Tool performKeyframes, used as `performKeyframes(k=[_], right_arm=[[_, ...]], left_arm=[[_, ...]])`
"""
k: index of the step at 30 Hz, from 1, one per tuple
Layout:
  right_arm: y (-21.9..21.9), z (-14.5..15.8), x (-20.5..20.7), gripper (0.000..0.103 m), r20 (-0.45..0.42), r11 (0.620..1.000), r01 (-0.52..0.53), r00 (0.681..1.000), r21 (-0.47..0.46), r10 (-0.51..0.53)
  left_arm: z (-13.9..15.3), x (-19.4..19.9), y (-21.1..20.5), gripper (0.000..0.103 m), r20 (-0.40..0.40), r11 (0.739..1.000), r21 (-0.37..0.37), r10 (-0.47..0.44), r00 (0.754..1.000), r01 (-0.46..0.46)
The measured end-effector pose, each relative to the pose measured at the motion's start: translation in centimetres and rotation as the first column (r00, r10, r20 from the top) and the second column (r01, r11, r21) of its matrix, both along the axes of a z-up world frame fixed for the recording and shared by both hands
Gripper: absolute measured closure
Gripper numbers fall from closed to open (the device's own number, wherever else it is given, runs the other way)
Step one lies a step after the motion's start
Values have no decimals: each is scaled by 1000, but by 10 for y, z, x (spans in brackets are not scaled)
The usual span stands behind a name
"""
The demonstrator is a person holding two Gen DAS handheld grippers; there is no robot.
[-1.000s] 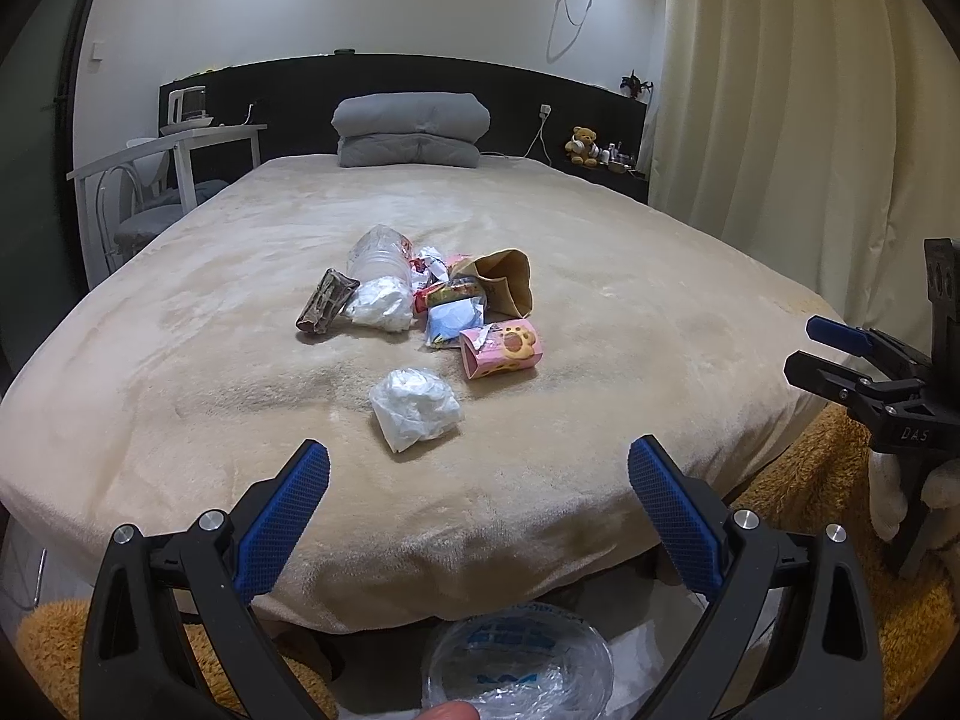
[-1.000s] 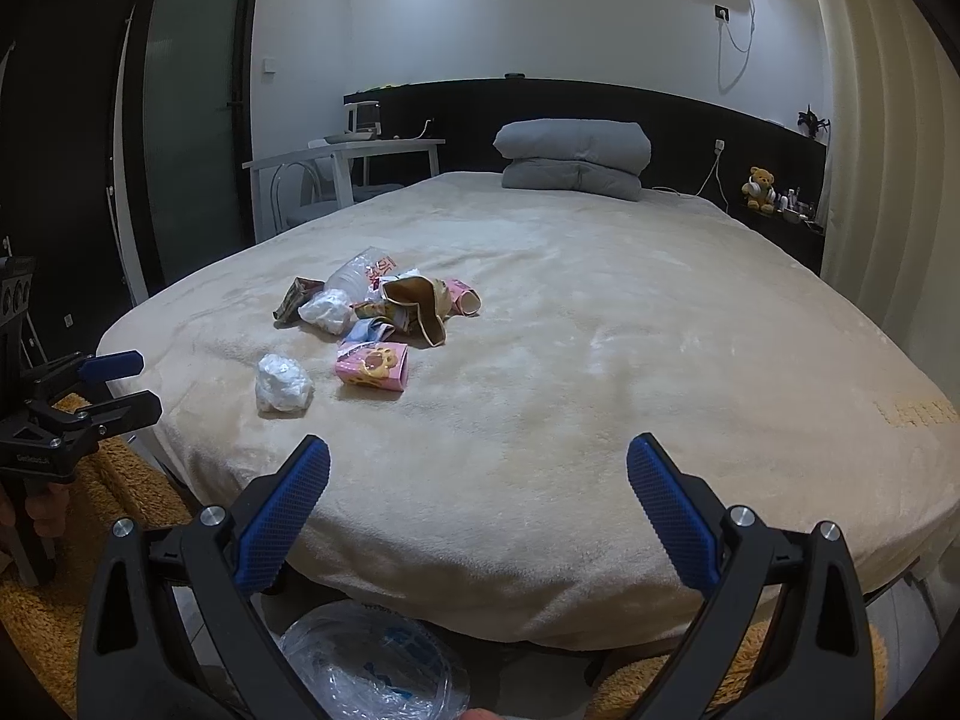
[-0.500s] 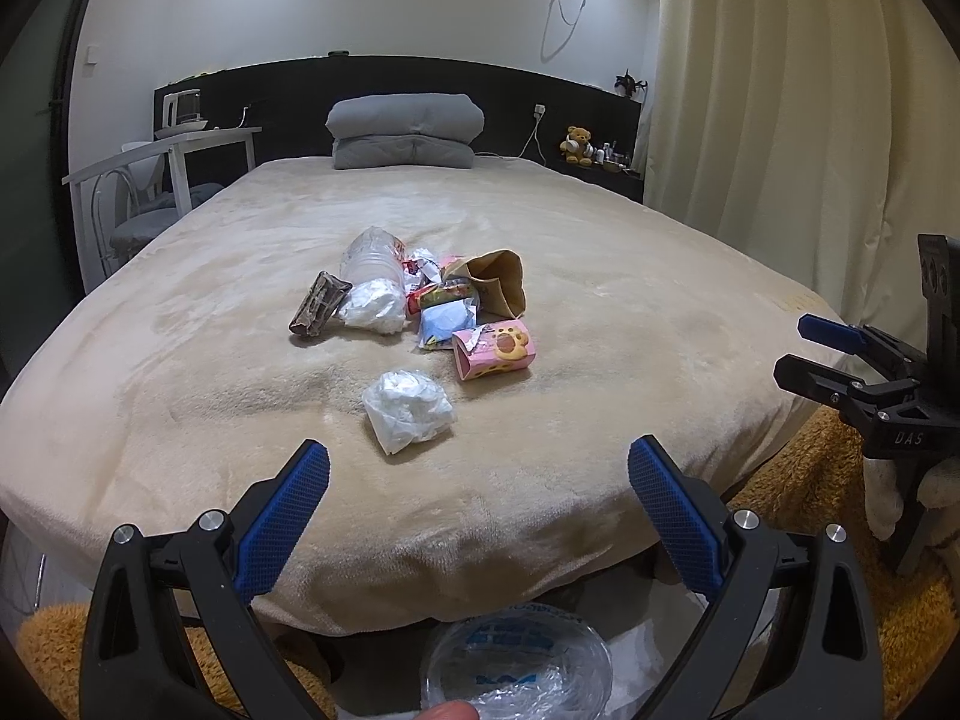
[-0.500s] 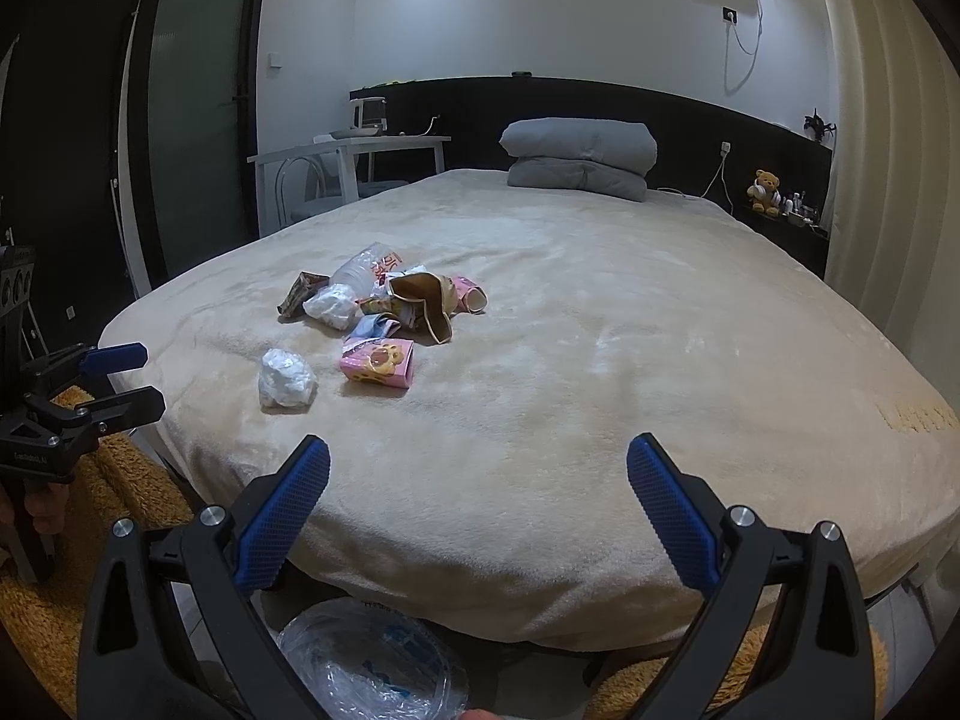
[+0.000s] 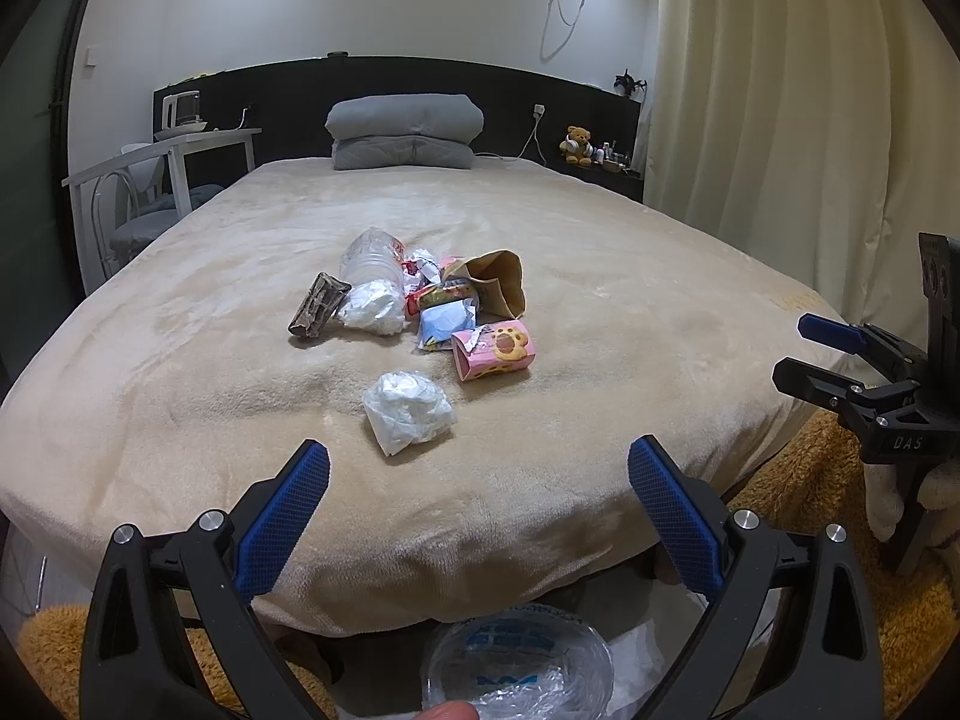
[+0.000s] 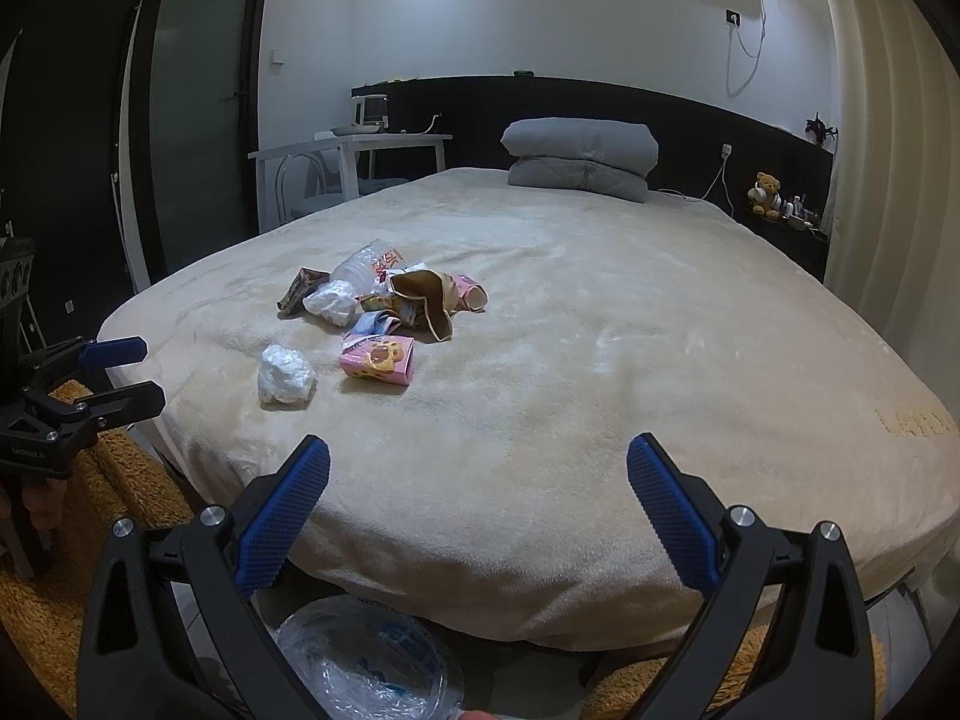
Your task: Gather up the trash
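Both pairs of my jaws stand wide apart, gripping nothing. My left gripper (image 5: 479,480) hovers off the near edge of the broad beige plush-covered bed (image 5: 210,360), and my right gripper (image 6: 479,474) hovers off the same edge further to the right, each visible at the border of the other's view.

On the blanket lies the trash: a crumpled white plastic wad (image 5: 408,411) nearest to me, a pink paw-print carton (image 5: 495,349) just behind it to the right, and behind those a tight heap with a blue-and-white wrapper (image 5: 447,324), an open brown paper bag (image 5: 501,282), a crushed clear plastic bottle (image 5: 372,255), a white crumpled tissue (image 5: 372,315) and a dark brown wrapper (image 5: 317,305) at its left end. A folded grey quilt (image 5: 405,131) sits at the head of the bed.

Compared with a second ago, the heap sits slightly lower and closer in both views; I have eased forward a little. Nothing in the pile has shifted, and my jaws have kept the same spread.
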State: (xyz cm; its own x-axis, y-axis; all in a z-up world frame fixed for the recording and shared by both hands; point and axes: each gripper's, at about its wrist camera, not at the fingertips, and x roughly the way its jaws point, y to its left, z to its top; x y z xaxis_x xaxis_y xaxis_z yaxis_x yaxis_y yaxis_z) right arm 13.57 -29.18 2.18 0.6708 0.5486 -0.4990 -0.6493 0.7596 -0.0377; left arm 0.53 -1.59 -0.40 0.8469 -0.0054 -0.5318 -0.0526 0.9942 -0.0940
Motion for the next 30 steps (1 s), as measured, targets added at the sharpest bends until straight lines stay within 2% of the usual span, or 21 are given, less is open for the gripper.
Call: performKeyframes(k=[22,30], right_arm=[[-1,-2,2,5,-2,1000,2,1000,-4,-2],[3,-3,2,5,-6,1000,8,1000,-8,-8]], left_arm=[[1,1,0,6,-2,1000,-7,5,1000,-5],[0,4,-5,6,-7,1000,1,-24,1000,24]])
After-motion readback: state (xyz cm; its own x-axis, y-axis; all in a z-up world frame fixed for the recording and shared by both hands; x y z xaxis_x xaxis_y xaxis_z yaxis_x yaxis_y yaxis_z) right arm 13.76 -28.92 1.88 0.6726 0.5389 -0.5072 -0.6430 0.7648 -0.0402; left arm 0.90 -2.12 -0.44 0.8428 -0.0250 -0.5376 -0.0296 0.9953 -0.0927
